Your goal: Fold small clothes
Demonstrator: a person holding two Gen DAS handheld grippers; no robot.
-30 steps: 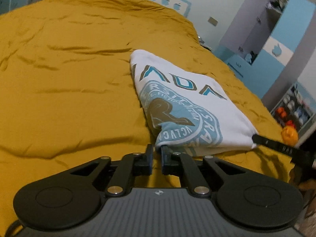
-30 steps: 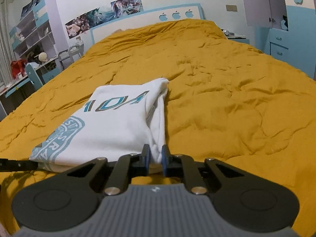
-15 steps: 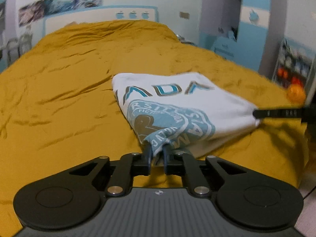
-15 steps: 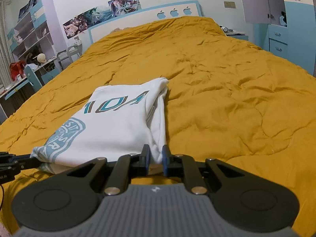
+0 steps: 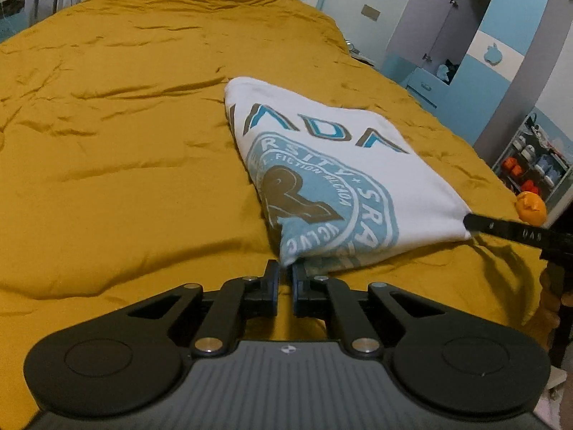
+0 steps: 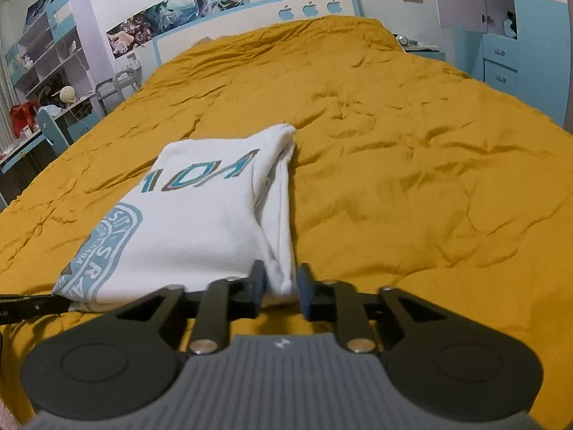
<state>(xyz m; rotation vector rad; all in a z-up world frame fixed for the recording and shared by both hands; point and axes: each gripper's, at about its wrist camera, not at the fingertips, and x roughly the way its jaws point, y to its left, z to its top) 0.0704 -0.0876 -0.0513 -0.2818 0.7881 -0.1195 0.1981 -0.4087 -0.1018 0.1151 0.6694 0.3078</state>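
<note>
The folded white printed cotton T-shirt (image 5: 333, 165) lies on the mustard-yellow bed quilt (image 5: 107, 150). The left tool (image 5: 285, 279) pinches its near corner; the right tool (image 6: 281, 285) straddles the other corner, parted.

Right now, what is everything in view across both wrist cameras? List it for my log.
T-shirt: one, white with blue-brown print, folded, near end of bed.
Bedspread: one, mustard yellow, covering bed.
Headboard: one, white-blue, apple cutouts, far end.
Posters: several, wall above headboard.
Shelf unit: one, lilac-blue, left wall.
Wardrobe: one, blue-grey, right of bed.
Orange object: one, beyond bed's right edge.
Left gripper: black, at shirt's near-left corner.
Right gripper: black, parted around shirt's near-right corner.
</note>
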